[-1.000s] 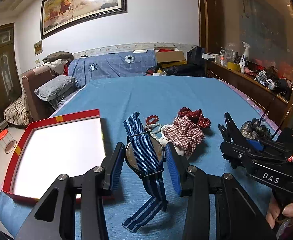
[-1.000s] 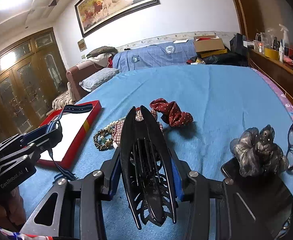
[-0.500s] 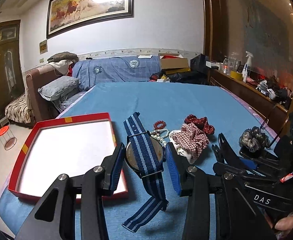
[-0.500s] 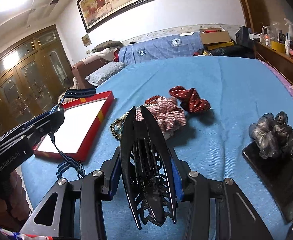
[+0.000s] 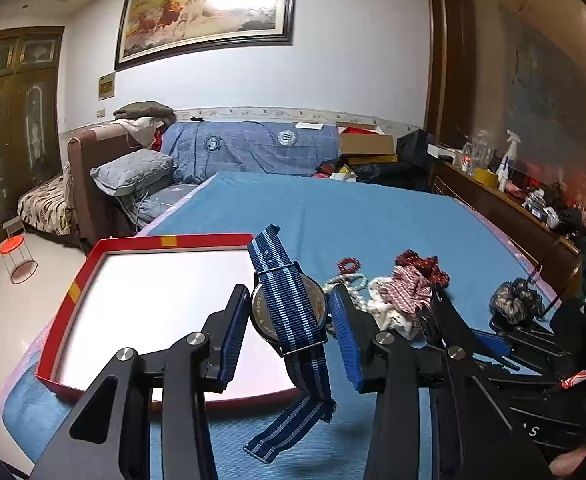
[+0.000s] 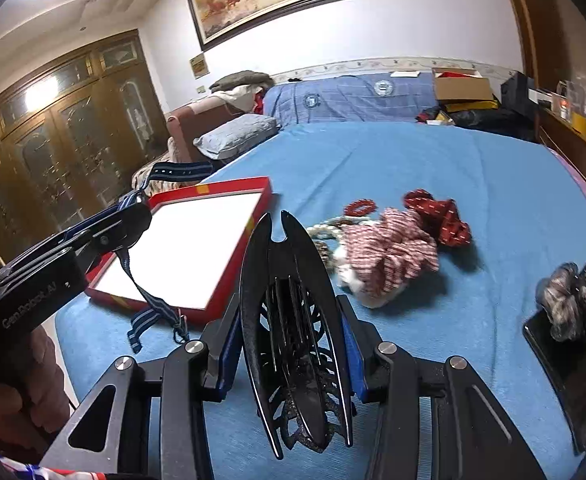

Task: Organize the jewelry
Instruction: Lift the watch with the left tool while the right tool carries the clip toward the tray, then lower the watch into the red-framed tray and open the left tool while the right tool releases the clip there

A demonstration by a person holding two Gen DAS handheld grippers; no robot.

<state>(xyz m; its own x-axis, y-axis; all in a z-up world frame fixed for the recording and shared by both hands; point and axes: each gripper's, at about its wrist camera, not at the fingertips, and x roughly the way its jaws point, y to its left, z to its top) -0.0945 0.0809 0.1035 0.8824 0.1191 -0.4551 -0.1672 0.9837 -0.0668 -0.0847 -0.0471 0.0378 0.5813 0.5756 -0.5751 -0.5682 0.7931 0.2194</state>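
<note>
Blue-striped watch (image 5: 291,312) is clamped between the left gripper (image 5: 289,334) pads, held above the red box's (image 5: 65,300) right edge. The right gripper (image 6: 291,344) grasps a black hair claw (image 6: 293,320). Farther along the bed (image 6: 473,168) lie plaid scrunchie (image 6: 389,256), beads (image 6: 359,207).

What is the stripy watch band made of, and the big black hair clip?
The watch band looks like woven fabric, probably nylon: matte, striped, and its loose end droops limply. The black hair clip in the right gripper looks like hard, glossy plastic: light glints on its smooth curved sides, and it keeps its shape.
</note>
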